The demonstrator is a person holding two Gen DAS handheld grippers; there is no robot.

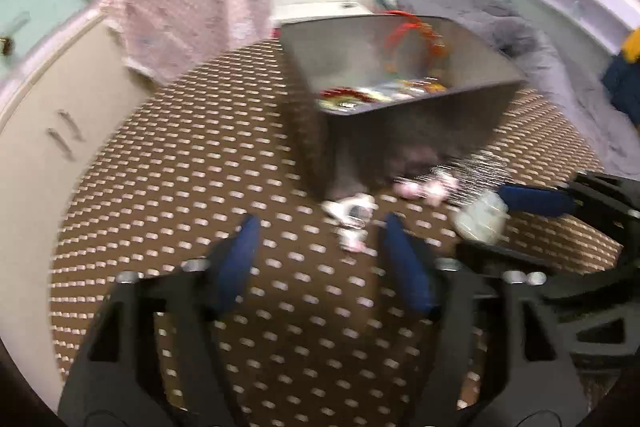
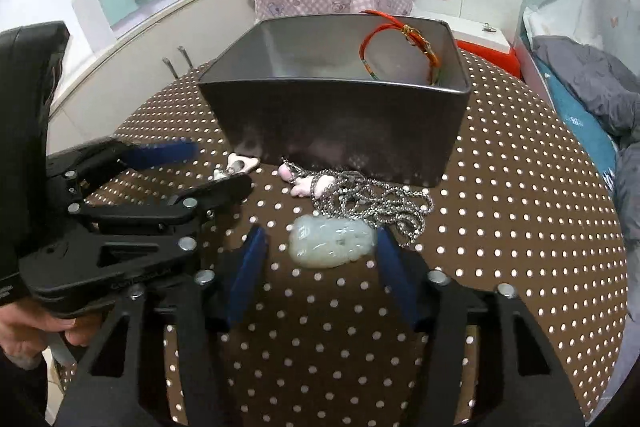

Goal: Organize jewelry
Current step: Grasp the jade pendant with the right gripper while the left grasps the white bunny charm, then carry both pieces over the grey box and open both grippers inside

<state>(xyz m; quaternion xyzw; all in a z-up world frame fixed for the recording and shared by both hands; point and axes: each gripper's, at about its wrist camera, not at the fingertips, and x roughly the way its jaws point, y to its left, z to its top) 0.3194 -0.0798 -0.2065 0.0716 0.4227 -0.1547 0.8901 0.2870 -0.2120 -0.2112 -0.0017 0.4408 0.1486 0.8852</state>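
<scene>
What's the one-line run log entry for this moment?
left gripper: open by white charm | right gripper: open around jade pendant | chain: on table | tin: holds red bracelet

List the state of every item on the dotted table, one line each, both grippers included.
Metal box: upright, open-topped.
Red cord bracelet: inside the box, leaning on its wall.
Jade pendant: flat on the table, between the right gripper's fingers.
Silver chain: heaped behind the pendant.
Pink charm: lying by the box.
Right gripper: open.
Left gripper: open, empty.
</scene>
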